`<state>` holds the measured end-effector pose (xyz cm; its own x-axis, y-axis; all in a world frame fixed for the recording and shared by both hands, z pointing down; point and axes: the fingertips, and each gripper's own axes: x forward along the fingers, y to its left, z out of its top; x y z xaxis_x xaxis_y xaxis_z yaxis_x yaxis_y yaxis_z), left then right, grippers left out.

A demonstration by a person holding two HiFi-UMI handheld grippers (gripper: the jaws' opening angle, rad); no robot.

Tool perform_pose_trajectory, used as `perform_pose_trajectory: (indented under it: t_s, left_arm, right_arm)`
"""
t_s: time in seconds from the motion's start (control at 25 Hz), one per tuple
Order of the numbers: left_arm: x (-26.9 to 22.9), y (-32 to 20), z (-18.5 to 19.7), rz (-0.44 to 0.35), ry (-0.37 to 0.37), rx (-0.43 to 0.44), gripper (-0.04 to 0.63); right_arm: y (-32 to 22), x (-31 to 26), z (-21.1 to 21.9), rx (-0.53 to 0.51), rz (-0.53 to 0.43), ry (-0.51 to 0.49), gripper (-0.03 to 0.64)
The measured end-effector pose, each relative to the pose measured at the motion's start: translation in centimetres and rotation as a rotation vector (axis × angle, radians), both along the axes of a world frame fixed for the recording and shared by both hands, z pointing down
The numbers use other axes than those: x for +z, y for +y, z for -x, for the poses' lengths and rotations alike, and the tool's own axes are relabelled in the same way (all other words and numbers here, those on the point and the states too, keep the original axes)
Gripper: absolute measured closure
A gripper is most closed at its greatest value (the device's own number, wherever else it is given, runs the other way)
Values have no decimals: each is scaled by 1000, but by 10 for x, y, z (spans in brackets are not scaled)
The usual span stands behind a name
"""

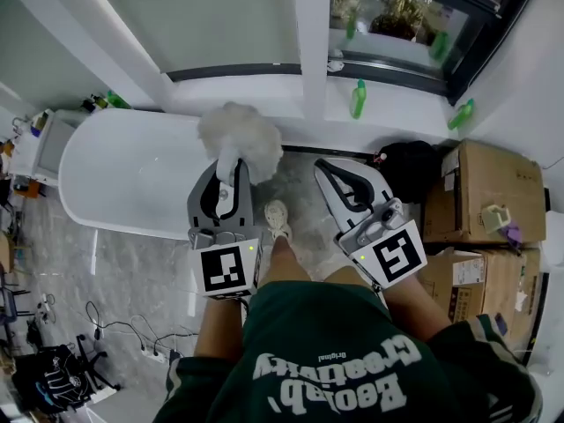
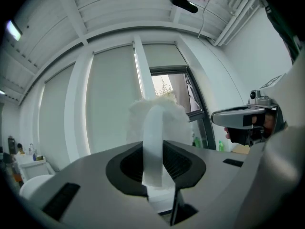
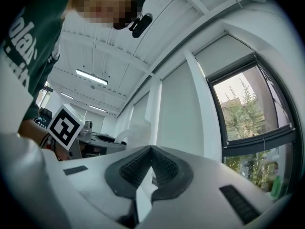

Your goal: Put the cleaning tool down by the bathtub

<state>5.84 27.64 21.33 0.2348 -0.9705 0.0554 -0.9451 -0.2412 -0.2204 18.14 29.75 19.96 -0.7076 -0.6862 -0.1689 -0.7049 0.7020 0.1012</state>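
Note:
The cleaning tool is a fluffy white brush head (image 1: 240, 137) on a flat white handle (image 2: 153, 147). My left gripper (image 1: 227, 180) is shut on the handle and holds the head out level over the near rim of the white bathtub (image 1: 115, 170). In the left gripper view the handle stands upright between the dark pads, with the head (image 2: 159, 116) beyond it. My right gripper (image 1: 331, 167) hovers to the right of the tool over the marble floor. Its jaws (image 3: 151, 150) meet at the tips with nothing between them.
Green bottles (image 1: 358, 98) stand on the window ledge behind the tub. A black bag (image 1: 410, 167) and cardboard boxes (image 1: 492, 188) fill the right side. The person's shoe (image 1: 278, 219) is on the floor between the grippers. Cables (image 1: 123, 333) lie at the lower left.

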Motion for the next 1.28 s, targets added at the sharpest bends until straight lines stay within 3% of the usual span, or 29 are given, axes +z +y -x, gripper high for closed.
perform_pose_trajectory:
  t_s: [0.56,1.28]
  left_arm:
    - [5,-99,30,45,20,39,499]
    - [14,-239,87,81,48,53,499]
  right_arm:
    - [-90,0,33,33,25,79,601]
    - [-223,-7,86,62,59,81,601]
